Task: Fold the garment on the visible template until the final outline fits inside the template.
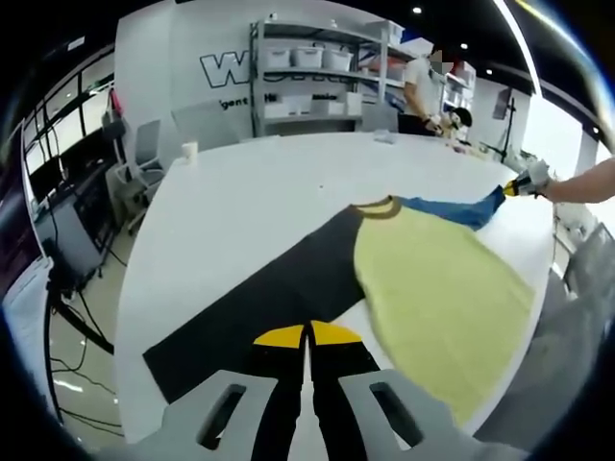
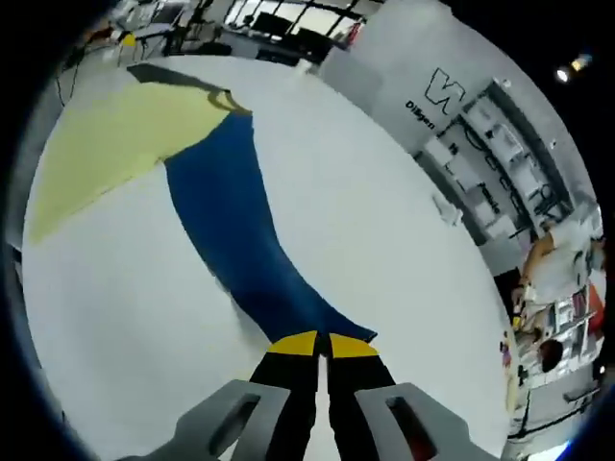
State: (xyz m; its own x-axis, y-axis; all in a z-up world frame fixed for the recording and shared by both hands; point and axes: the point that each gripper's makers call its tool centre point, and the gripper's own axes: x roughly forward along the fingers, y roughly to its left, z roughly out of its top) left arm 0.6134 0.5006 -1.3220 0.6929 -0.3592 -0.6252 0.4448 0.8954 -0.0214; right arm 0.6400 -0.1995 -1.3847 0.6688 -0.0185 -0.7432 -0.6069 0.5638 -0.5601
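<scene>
Readable text first: wall lettering (image 1: 226, 67) at 11 o'clock in the left gripper view starts with a big "W", rest cut off by the shelving rack (image 1: 307, 72); small line below it illegible. Right gripper view has the same wall sign (image 2: 444, 93) at 1 o'clock, "W" plus a small line starting "Di", remainder too blurred.

Garment (image 1: 437, 288) lies flat on the white table (image 1: 250, 192): yellow body, brown collar (image 1: 377, 207), black sleeve (image 1: 288, 288) running to 7 o'clock, blue sleeve (image 1: 461, 209) to 2 o'clock. No template outline discernible on the table.

Left gripper (image 1: 307, 336): yellow-tipped jaws closed together, pinching the black sleeve end at 6 o'clock.

Right gripper (image 2: 322, 346): jaws closed on the tip of the blue sleeve (image 2: 240, 230), stretched toward 11 o'clock in its own view. It also appears in the left gripper view at 2 o'clock (image 1: 517, 187), held by a person's hand (image 1: 538, 178).

Yellow body (image 2: 115, 144) is cut off at 9 o'clock in the right gripper view. 2nd person (image 1: 423, 91) stands by the shelves, detail unclear.
</scene>
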